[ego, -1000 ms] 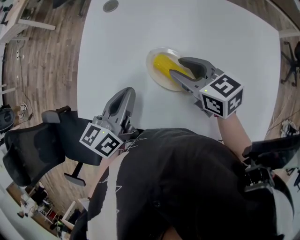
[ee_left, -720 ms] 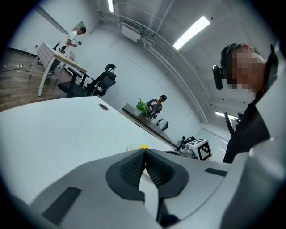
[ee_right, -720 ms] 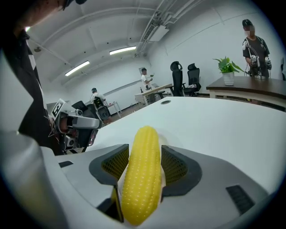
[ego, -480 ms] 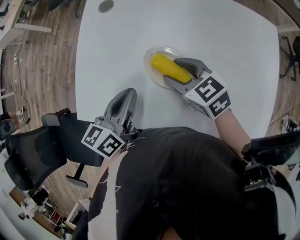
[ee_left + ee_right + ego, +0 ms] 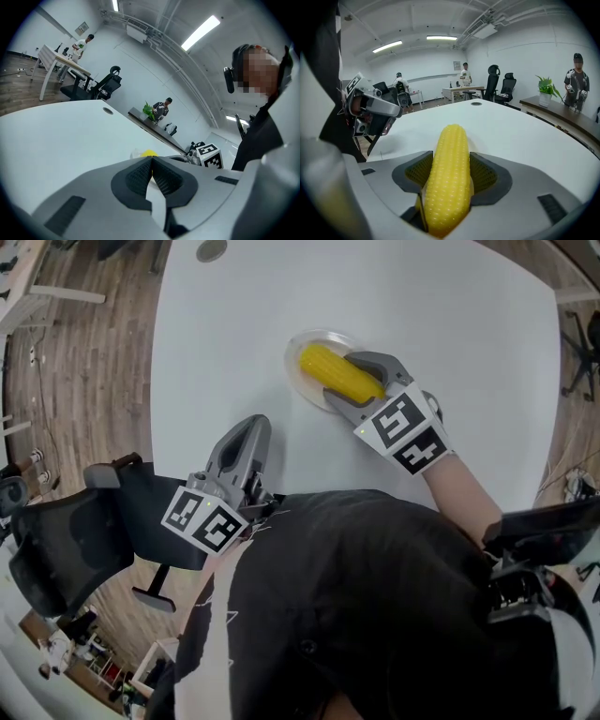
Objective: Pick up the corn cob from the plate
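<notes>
A yellow corn cob [image 5: 336,372] lies on a small clear plate [image 5: 292,371] on the white table. My right gripper [image 5: 339,381] reaches over the plate from the right, one finger on each side of the cob. In the right gripper view the corn cob [image 5: 449,173] runs lengthwise between the two ribbed pads; the jaws are opening and stand wide, close to its sides. My left gripper [image 5: 251,425] rests at the table's near edge, shut and empty, pads [image 5: 140,176] touching. Past them, the left gripper view shows a bit of the corn cob [image 5: 149,153].
The white table [image 5: 422,315] has a round cable hole [image 5: 211,251] at its far left. A black office chair [image 5: 66,540] stands on the wood floor left of me. Desks, chairs, a plant and several people fill the room's background.
My right gripper slid left over the plate, rolled, and its jaws widened around the corn cob. The left gripper stayed where it was.
</notes>
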Action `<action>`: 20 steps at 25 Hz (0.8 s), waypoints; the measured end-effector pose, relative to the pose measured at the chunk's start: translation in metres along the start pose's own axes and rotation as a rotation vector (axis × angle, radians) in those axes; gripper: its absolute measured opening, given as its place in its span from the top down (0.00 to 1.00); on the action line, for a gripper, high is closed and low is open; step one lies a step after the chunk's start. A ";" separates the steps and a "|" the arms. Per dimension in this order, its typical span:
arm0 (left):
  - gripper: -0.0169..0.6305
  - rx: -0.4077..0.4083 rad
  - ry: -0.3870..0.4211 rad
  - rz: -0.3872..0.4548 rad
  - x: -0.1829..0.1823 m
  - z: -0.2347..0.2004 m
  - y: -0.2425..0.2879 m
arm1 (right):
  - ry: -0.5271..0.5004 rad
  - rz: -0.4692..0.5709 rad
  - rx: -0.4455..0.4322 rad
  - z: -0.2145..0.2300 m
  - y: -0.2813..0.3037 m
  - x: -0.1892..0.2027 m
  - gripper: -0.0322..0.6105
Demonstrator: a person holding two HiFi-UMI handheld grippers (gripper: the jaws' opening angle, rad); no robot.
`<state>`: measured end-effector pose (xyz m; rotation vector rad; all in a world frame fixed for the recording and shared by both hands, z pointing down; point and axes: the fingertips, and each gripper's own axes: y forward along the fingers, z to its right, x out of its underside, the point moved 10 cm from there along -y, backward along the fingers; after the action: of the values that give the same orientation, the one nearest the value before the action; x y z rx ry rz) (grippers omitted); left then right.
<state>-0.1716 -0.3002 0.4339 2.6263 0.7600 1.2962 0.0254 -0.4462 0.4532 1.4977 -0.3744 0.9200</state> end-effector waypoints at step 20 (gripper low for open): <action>0.95 -0.019 -0.008 0.036 0.008 0.004 -0.027 | 0.067 0.051 0.034 -0.003 -0.008 -0.008 0.57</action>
<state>-0.1748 -0.2720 0.4284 2.6400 0.6986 1.2947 0.0253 -0.4447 0.4411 1.4900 -0.3510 1.0190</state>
